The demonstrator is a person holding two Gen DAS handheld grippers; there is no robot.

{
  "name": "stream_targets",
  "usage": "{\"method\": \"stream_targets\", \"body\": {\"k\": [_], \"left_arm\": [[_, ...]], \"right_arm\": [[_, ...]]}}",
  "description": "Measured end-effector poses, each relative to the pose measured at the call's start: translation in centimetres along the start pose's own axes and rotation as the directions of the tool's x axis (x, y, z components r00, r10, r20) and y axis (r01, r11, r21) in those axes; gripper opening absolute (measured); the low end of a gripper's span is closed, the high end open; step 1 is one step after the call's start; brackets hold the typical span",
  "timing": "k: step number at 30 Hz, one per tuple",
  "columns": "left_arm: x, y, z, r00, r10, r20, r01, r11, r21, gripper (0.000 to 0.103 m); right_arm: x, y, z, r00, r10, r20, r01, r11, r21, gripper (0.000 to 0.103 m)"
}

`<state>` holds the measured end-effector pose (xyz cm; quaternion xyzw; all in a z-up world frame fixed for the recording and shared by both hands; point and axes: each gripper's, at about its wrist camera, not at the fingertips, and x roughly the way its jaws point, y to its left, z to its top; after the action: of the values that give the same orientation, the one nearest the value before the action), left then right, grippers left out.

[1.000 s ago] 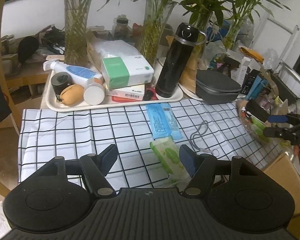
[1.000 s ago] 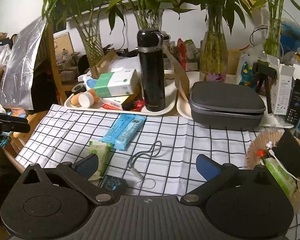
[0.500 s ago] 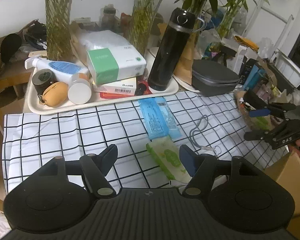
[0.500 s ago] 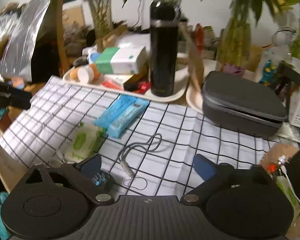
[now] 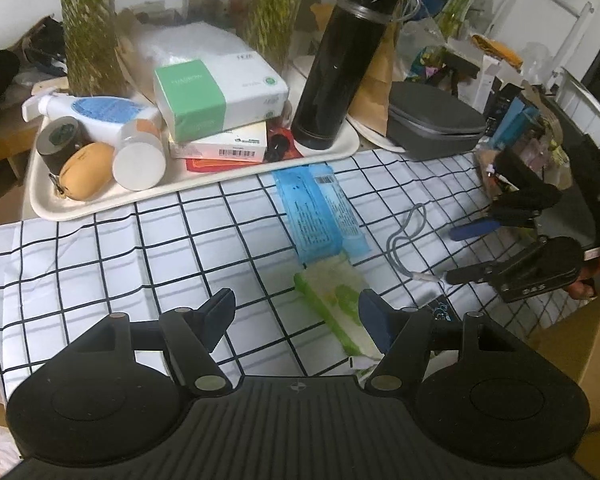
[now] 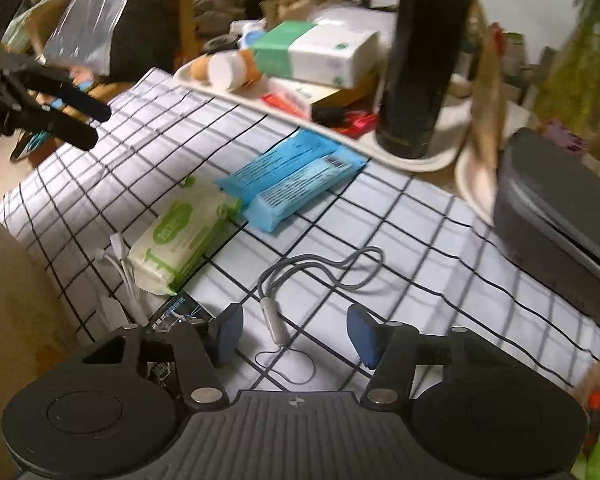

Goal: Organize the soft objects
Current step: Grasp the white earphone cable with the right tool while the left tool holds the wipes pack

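Hovering w/ jaws wide, left gripper (image 5: 296,312) sits nearest the green wipes pack (image 5: 334,304) on desk, its long axis running near-right to far-left; right gripper (image 6: 294,334) likewise wide, empty.

- Tall black cylindrical flask (image 5: 342,60) upright on cream tray (image 5: 204,184).
- Grey zipped case (image 5: 432,124) beside tray.
- Grey looped cord (image 6: 320,270) on checked cloth (image 5: 100,248).

My right finger (image 5: 374,320) hid pt of the green-and-white soft wipes pack (image 5: 332,292); tall black flask (image 6: 424,60) was blurred, top cut off in right view.
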<state>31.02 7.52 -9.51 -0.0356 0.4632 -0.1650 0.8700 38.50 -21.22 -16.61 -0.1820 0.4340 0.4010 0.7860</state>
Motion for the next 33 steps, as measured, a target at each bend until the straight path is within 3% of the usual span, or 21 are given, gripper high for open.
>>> {"method": "stream_targets", "body": {"k": [5, 7, 12, 14, 15, 19, 24, 30, 33], "left_arm": [[0.9, 0.2, 1.1, 0.999, 0.002, -0.045, -0.004, 0.999, -0.041, 0.068], [1.0, 0.4, 1.6, 0.998, 0.007, -0.061, -0.011, 0.998, -0.066, 0.068], [0.6, 0.5, 2.9, 0.993, 0.069, -0.1, -0.083, 0.987, -0.139, 0.068], [0.3, 0.4, 3.5, 0.991, 0.093, -0.098, -0.107, 0.984, -0.145, 0.068], [0.1, 0.3, 3.9, 0.989, 0.106, -0.101, -0.121, 0.98, -0.156, 0.068], [0.0, -0.6, 4.9, 0.984, 0.127, -0.123, -0.149, 0.97, -0.19, 0.076], [1.2, -2.0, 5.1, 0.96, 0.182, -0.213, -0.229, 0.947, -0.223, 0.077], [3.7, -3.0, 5.3, 0.947, 0.134, -0.292, -0.225, 0.925, -0.306, 0.082], [5.8, -3.9, 5.3, 0.92, 0.144, -0.364, -0.258, 0.922, -0.288, 0.082]], "right_arm": [[1.9, 0.4, 0.8, 0.999, 0.029, -0.044, -0.032, 0.998, -0.057, 0.049], [2.7, 0.6, 0.9, 0.997, 0.033, -0.065, -0.038, 0.996, -0.077, 0.041], [4.3, 1.1, 0.5, 0.993, 0.04, -0.11, -0.051, 0.994, -0.094, 0.033], [4.2, 1.2, 0.4, 0.994, 0.042, -0.103, -0.053, 0.994, -0.099, 0.023], [4.1, 1.0, 0.4, 0.994, 0.047, -0.1, -0.054, 0.996, -0.075, 0.011], [3.9, 0.7, 0.0, 0.997, 0.04, -0.073, -0.041, 0.999, -0.017, 0.01], [3.1, 1.2, -0.3, 0.997, -0.056, -0.059, 0.054, 0.998, -0.04, 0.01], [-0.6, 0.1, -0.3, 0.992, -0.122, 0.015, 0.122, 0.992, 0.011, 0.01], [-2.4, 0.2, -0.2, 0.986, -0.153, 0.064, 0.151, 0.988, 0.024, 0.01]]}}
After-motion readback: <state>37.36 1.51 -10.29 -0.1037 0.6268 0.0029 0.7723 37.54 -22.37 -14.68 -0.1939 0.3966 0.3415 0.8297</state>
